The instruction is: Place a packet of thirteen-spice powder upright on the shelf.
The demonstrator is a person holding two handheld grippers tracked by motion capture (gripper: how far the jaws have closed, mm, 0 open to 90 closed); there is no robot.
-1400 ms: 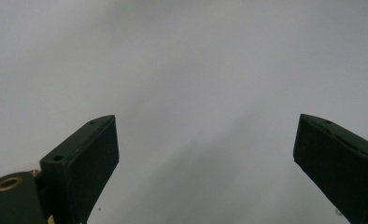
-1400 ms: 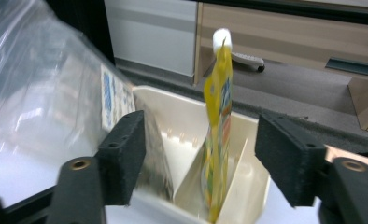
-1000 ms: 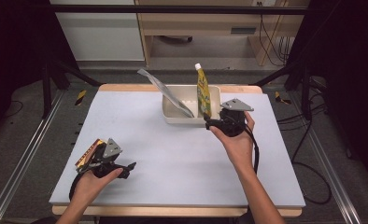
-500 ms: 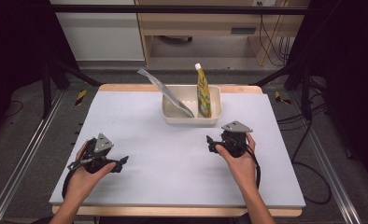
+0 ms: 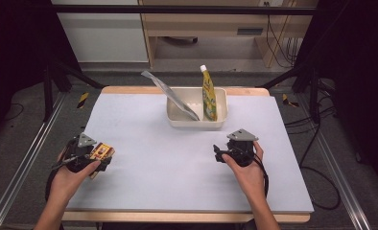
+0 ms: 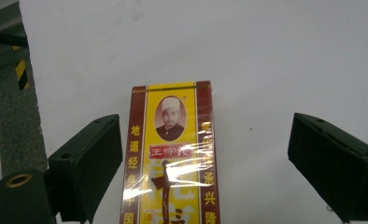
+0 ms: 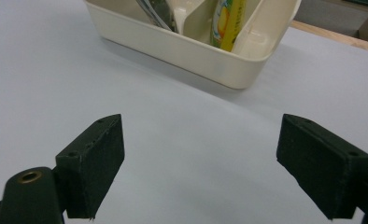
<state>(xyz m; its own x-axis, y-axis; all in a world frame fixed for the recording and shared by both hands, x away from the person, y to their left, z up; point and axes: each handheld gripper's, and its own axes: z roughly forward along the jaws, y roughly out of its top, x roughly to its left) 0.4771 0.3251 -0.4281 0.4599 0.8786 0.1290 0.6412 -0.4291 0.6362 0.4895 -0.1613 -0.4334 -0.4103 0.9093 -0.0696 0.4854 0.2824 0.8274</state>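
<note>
Probably light and stiff, the film-wrapped yellow-and-red carton (image 6: 173,154) lies between the left gripper's (image 6: 210,163) spread jaws near-left; pinch its long sides, as the film may slip.

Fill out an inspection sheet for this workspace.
Surface: white table top, wooden edge.
Job's things: yellow-red box lies flat between the left gripper jaws, not clamped.
Clutter: cream bin holds a silver pouch and a yellow spouted pouch.
Grippers: left open; right gripper open, holding nothing.
Cables: one trails from the right gripper; more on the floor at right.
Surroundings: wooden furniture behind, dark frame at the sides.
</note>
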